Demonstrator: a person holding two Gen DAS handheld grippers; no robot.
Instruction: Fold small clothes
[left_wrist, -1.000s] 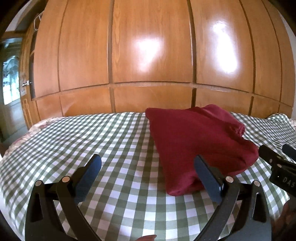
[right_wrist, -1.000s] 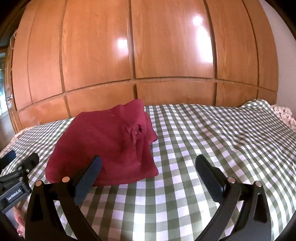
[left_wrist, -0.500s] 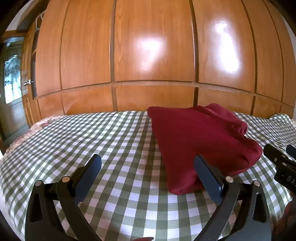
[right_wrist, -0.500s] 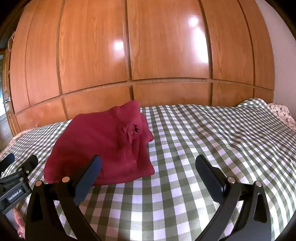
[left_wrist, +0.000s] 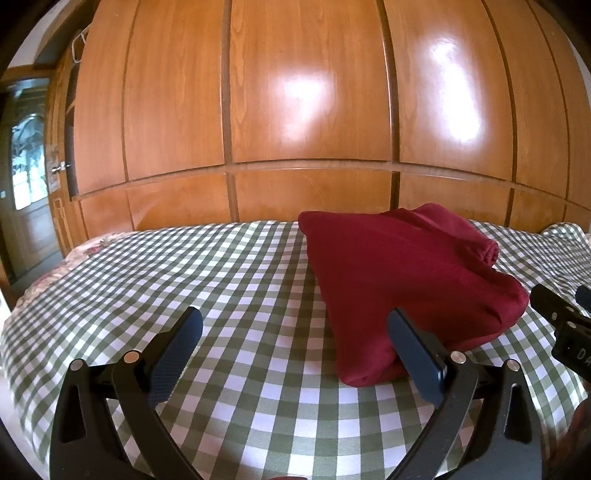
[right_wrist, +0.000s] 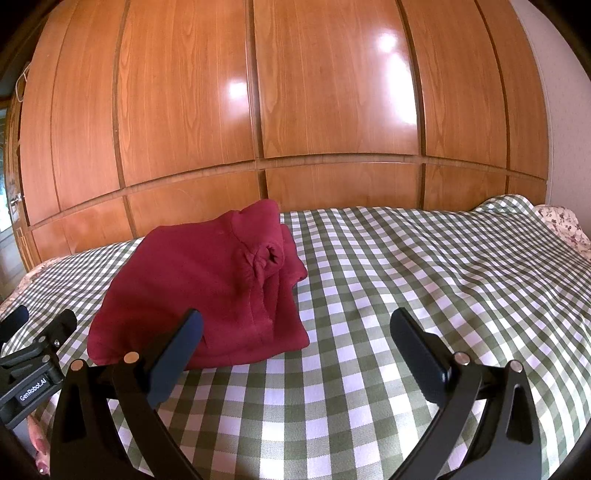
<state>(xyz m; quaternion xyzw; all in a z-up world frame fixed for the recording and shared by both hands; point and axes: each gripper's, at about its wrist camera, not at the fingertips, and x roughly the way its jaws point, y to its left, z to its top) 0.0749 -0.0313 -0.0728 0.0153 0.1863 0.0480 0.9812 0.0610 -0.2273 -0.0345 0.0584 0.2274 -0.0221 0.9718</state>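
A dark red garment (left_wrist: 402, 273) lies folded in a thick bundle on the green-and-white checked bedspread (left_wrist: 229, 280). In the right wrist view the same red garment (right_wrist: 199, 291) shows a bunched cuff on its right side. My left gripper (left_wrist: 295, 336) stands open just short of the bundle's near left corner, holding nothing. My right gripper (right_wrist: 295, 339) is open too, near the bundle's right front corner, with only bedspread (right_wrist: 406, 280) between its fingers. Each gripper also appears at the edge of the other's view.
A glossy wooden wardrobe wall (left_wrist: 306, 110) rises right behind the bed. A doorway (left_wrist: 26, 173) opens at the far left. A floral cloth (right_wrist: 565, 225) shows at the bed's right end. Bare bedspread stretches left and right of the garment.
Both grippers have drawn slightly back and tilted up, so the garment sits a little lower and farther in each view. The garment has not moved, and both stay open.
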